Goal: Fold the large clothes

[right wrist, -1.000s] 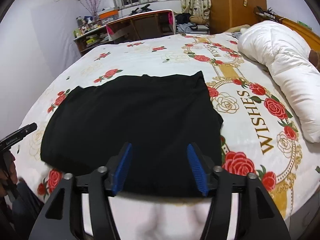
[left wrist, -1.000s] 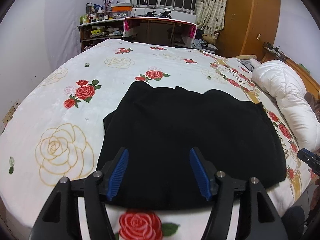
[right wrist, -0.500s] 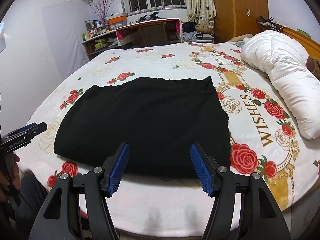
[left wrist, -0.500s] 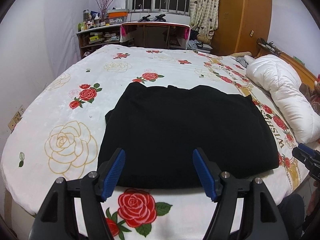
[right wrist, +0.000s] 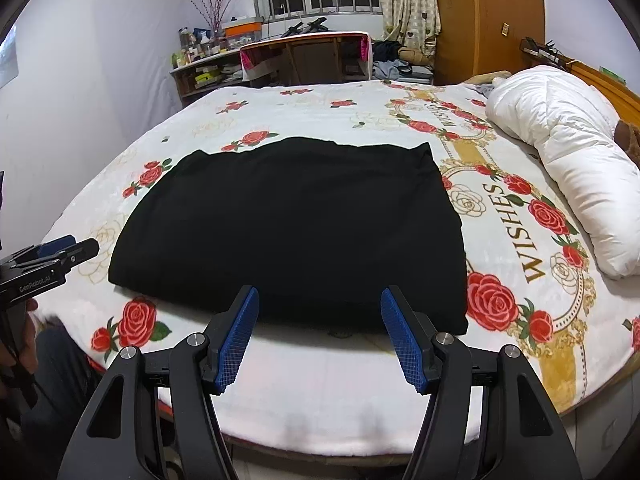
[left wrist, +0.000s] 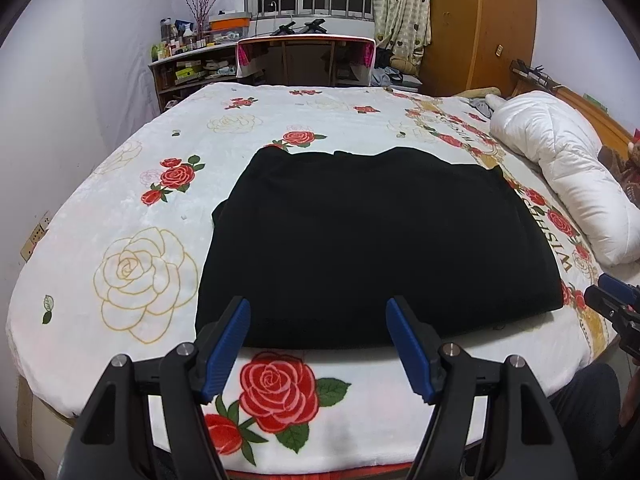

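The black garment (left wrist: 372, 240) lies flat on the bed (left wrist: 120, 208), filling mid-frame. Both the left tool (left wrist: 318, 312) and right tool (right wrist: 320, 300) gape empty at bottom centre. The next fold probably wants both near corners pinched evenly.

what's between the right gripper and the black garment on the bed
Nothing but a bare strip of white bedspread separates the open right gripper from the black garment's near edge, as the right wrist view shows.
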### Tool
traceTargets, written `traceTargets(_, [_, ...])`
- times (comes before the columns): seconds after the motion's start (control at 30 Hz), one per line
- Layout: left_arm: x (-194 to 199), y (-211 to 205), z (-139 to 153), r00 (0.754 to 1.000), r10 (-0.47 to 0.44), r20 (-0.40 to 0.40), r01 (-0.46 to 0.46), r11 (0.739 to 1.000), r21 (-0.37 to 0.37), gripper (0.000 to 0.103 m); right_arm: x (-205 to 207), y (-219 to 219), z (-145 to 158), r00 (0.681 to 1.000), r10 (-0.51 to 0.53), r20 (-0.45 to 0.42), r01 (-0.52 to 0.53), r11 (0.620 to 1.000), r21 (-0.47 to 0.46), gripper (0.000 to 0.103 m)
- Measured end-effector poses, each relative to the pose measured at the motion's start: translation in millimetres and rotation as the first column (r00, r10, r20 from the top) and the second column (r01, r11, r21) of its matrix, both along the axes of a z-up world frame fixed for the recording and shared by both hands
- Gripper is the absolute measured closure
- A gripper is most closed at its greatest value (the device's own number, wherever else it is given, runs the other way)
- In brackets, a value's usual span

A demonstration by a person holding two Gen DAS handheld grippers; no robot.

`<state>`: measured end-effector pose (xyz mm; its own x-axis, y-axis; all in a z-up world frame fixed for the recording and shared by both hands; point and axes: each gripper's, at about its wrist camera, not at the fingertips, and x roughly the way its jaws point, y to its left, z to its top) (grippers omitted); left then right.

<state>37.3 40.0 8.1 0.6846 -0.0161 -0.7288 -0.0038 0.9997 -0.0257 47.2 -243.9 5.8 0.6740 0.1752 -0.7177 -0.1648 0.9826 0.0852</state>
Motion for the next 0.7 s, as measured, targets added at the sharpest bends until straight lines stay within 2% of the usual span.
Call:
traceTargets(0.43, [-0.2, 4.1, -4.7, 1.000, 0.009, -0.021, -0.010, 0.999, -0.048, 0.031, -1.9, 4.9, -4.0, 1.000, 0.012, -0.016, -0.012, 1.000, 0.001, 0.039])
traceTargets(0.57, [-0.5, 1.6, -5.9, 1.000, 0.015, -0.028, -0.016, 1.000, -0.024, 0.031, -1.4, 4.9, -4.7, 1.000, 0.013, -0.019, -0.013, 1.000, 0.002, 0.039])
traceTargets(0.7, [-0.4, 2.0, -6.4, 1.000, 0.009, -0.029, -0.010, 0.999, -0.037, 0.031, -0.8, 3.6, -6.7, 1.000, 0.013, -0.024, -0.013, 1.000, 0.004, 0.039])
